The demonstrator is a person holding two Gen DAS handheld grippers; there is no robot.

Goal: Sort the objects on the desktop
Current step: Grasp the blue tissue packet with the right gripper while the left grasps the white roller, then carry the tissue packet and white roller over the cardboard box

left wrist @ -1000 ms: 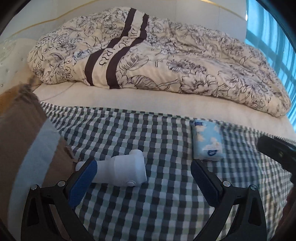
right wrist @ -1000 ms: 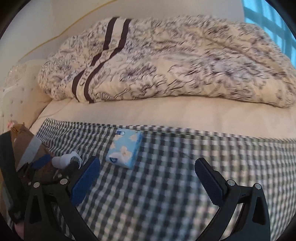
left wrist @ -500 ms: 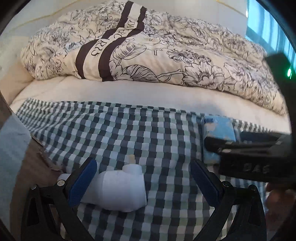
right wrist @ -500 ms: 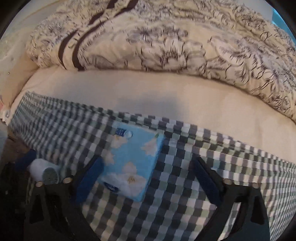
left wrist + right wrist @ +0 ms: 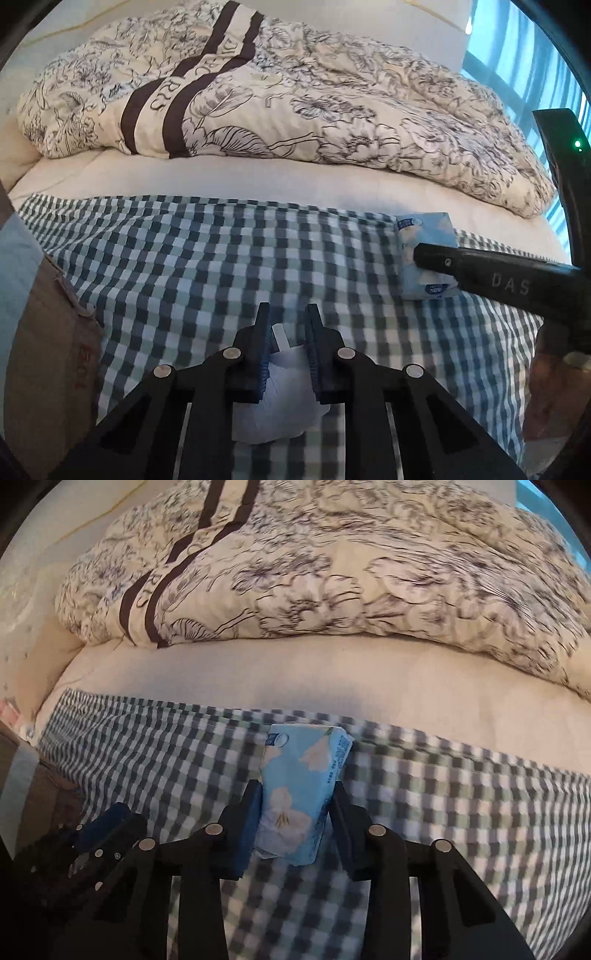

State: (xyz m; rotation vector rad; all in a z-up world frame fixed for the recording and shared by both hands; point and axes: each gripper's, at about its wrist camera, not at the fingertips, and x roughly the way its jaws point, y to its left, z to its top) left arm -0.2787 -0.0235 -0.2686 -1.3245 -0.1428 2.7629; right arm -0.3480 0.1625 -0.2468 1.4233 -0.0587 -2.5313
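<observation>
A white plastic bottle (image 5: pixel 277 402) lies on the checked cloth (image 5: pixel 192 258), and my left gripper (image 5: pixel 288 332) is shut on it, its blue pads squeezing the body near the nozzle. A light blue tissue pack (image 5: pixel 299 797) with white flowers sits between the pads of my right gripper (image 5: pixel 295 808), which is shut on it. In the left wrist view the same tissue pack (image 5: pixel 424 236) lies at the right, partly covered by the black right gripper (image 5: pixel 491 280). The left gripper (image 5: pixel 99 834) appears at the lower left of the right wrist view.
A rumpled floral duvet (image 5: pixel 295 92) with dark stripes lies on the cream mattress (image 5: pixel 221 177) behind the cloth. A brown cardboard box (image 5: pixel 48 332) stands at the left. A window (image 5: pixel 524 62) is at the far right. A hand (image 5: pixel 550 398) holds the right gripper.
Both grippers went from wide open to shut: the left closed on the white bottle, the right moved in over the tissue pack and closed on it.
</observation>
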